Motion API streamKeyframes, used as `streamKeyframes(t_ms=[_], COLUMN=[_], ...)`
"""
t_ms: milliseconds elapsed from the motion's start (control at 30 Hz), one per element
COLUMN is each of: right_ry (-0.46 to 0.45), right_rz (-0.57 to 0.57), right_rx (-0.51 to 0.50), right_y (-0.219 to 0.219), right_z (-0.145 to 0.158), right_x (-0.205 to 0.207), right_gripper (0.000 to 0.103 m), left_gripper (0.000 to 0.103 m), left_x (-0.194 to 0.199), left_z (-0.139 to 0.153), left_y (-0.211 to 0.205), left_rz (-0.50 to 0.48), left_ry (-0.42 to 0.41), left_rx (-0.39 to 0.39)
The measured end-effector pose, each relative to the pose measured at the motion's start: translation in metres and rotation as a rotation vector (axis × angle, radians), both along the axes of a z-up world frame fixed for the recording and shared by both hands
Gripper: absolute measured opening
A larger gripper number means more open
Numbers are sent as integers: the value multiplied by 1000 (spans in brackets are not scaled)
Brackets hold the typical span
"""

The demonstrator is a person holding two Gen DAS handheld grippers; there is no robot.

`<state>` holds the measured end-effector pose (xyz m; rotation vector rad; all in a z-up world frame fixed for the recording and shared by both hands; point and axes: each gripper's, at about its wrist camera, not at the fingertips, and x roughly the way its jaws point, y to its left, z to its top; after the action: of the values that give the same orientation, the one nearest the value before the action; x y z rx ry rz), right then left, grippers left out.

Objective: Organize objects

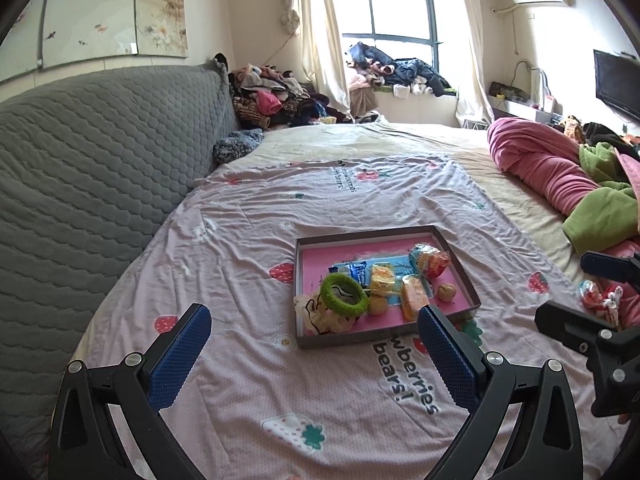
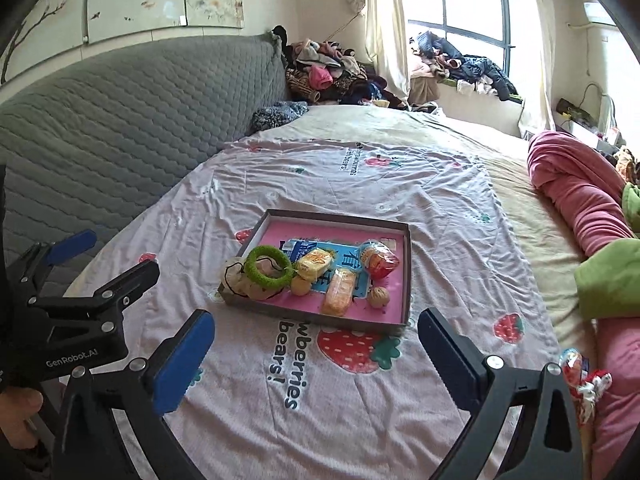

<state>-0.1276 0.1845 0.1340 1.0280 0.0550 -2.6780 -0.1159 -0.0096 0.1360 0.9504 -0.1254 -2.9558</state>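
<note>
Bed (image 1: 360, 152), wide, beige sheet. Pink strawberry-print blanket (image 1: 248, 240) spread flat over it, text "strawberries bears!" showing. Shallow box tray (image 2: 409, 280) sits on blanket, mid-bed. Rolled pink quilt (image 1: 540, 160) along right edge, green fleece (image 1: 600, 216) touching it. Dark knit bundle (image 1: 236, 146) by grey headboard. Red-white wrapped sweets (image 2: 580, 376) lie near right side, beside pink quilt.

My left gripper (image 1: 316, 354) points forward and downward with its jaws spread wide and nothing between the blue pads. My right gripper (image 2: 316, 354) is angled the same way, its jaws gaping as wide, empty too. A fingertip (image 2: 18, 408) shows beside my left gripper's handle.
</note>
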Motion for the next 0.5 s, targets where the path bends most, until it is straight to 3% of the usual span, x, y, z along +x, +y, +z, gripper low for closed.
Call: streamKeyframes(t_ms=[500], right_ry=[-3], right_rz=[-21], right_rx=[17], right_y=[11], right_z=[-4], right_x=[52], right_gripper=[103], left_gripper=[103], left_x=[53], left_z=[-7], left_y=[7], left_rz=[13], left_ry=[-15], left_rx=[-10])
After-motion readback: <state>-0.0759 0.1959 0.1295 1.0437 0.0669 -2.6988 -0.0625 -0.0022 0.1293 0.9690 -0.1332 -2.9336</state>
